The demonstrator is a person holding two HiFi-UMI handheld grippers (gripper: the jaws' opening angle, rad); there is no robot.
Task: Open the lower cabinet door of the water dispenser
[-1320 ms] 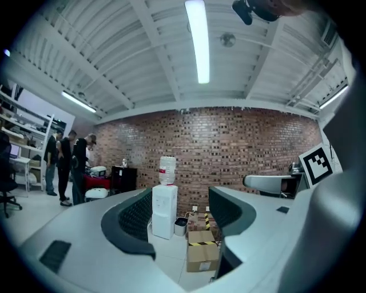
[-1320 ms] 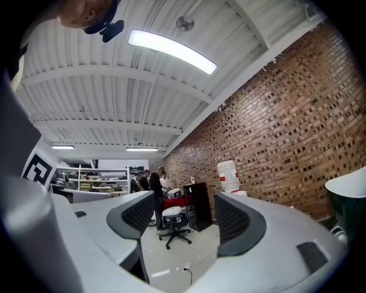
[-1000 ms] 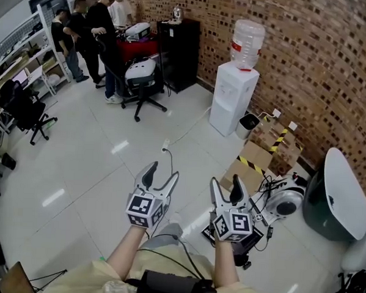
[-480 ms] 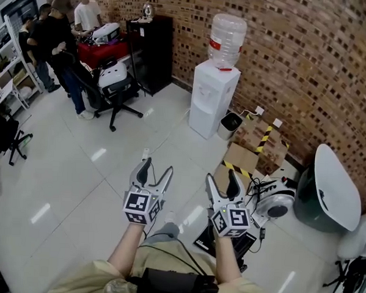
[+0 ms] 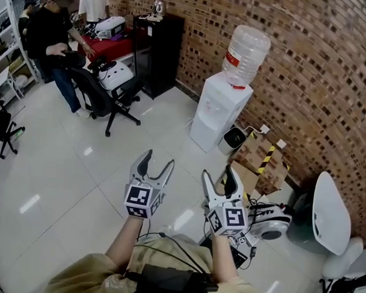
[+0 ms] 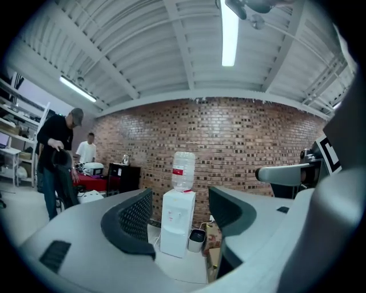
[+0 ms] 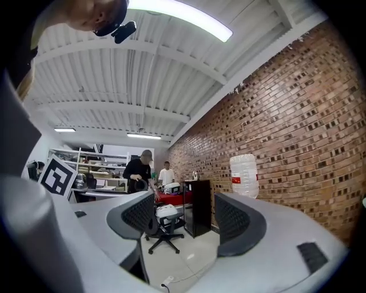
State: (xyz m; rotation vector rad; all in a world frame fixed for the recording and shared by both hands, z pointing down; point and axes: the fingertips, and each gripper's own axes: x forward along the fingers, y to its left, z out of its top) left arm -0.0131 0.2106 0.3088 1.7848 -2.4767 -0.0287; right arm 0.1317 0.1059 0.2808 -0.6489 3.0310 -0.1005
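Observation:
The white water dispenser stands against the brick wall with a clear bottle on top. Its lower cabinet door looks closed. Both grippers are held out level over the tiled floor, well short of it. My left gripper is open and empty. In the left gripper view the dispenser shows between the spread jaws of the left gripper. My right gripper is also open and empty. The right gripper points left of the dispenser, so only the bottle shows there.
A small black bin and taped cardboard boxes sit right of the dispenser. A black cabinet and an office chair stand to its left, with people behind. A white round device with cables lies by my right side.
Both grippers have travelled forward across the floor towards the dispenser, which now looks nearer and larger. Their jaws stand as wide as before.

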